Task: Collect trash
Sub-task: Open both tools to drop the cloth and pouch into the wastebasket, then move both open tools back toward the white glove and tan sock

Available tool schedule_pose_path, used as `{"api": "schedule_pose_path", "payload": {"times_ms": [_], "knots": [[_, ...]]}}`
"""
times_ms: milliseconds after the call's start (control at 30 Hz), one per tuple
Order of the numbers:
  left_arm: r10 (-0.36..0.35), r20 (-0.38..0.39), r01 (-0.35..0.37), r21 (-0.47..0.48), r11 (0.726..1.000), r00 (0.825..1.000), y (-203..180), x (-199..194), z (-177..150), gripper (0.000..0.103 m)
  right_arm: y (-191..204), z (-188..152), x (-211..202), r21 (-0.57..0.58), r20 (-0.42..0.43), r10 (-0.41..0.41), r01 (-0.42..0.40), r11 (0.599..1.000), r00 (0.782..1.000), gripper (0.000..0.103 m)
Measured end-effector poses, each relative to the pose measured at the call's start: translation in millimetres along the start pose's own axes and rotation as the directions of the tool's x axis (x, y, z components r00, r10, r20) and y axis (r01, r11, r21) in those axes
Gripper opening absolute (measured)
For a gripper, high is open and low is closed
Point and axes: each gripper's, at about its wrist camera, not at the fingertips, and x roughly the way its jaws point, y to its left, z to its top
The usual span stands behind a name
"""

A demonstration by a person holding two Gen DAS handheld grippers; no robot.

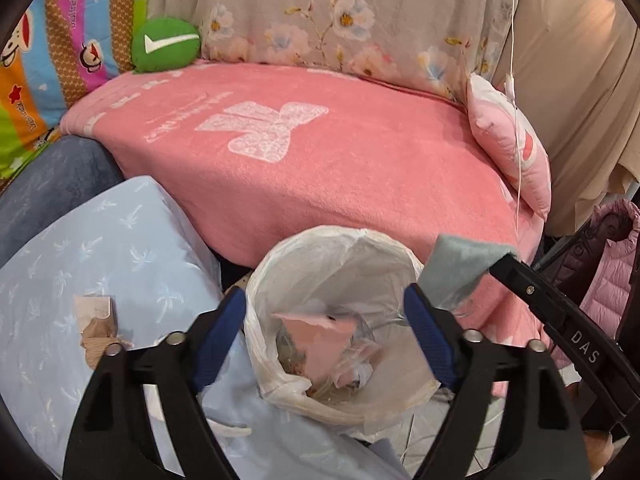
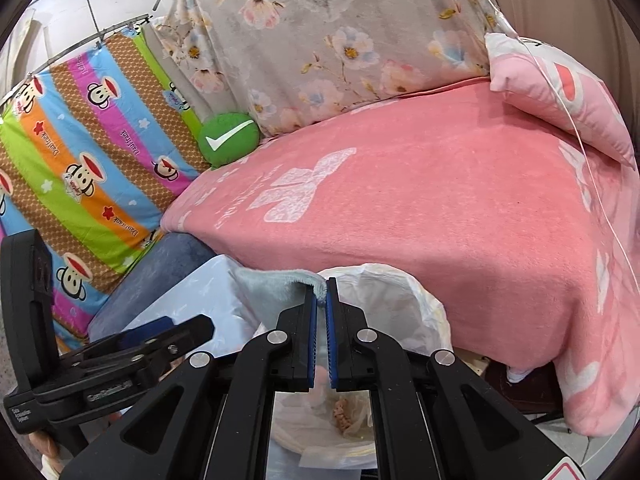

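Observation:
A bin lined with a white plastic bag [image 1: 340, 256] stands in front of the pink sofa seat, with pink paper and other scraps [image 1: 324, 344] inside. My left gripper [image 1: 325, 312] is open and empty, its blue pads on either side of the bin mouth. My right gripper [image 2: 322, 292] is shut on a pale grey-blue cloth scrap [image 2: 272, 280] and holds it over the bin's rim [image 2: 400, 276]. In the left wrist view the right gripper [image 1: 508, 258] comes in from the right with the cloth [image 1: 460, 268]. Torn brown paper pieces [image 1: 96, 324] lie on a light blue pillow [image 1: 100, 248].
A pink blanket [image 1: 320, 160] covers the seat. A green round cushion [image 1: 166, 44] sits at the back left and a pink pillow [image 1: 512, 148] at the right. A floral sheet [image 1: 340, 12] hangs behind. A pink jacket [image 1: 608, 276] hangs at the far right.

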Motion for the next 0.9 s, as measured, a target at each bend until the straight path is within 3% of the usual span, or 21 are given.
{"api": "schedule_pose_path", "payload": {"times_ms": [133, 467, 900], "knots": [[0.022, -0.004, -0.022, -0.004, 1.000, 1.000, 3, 2, 0, 0.082, -2, 0, 6, -0.003, -0.014, 0.003, -0.003, 1.000, 1.000, 0.005], [0.077, 0.005, -0.076, -0.049, 0.996, 0.997, 24, -6, -8, 0.084, 13, -3, 10, -0.027, -0.015, 0.016, -0.016, 1.000, 1.000, 0.031], [0.112, 0.030, -0.108, -0.116, 0.987, 0.993, 52, -26, -16, 0.084, 42, -10, 9, -0.074, -0.040, 0.049, -0.052, 0.996, 0.998, 0.035]]}}
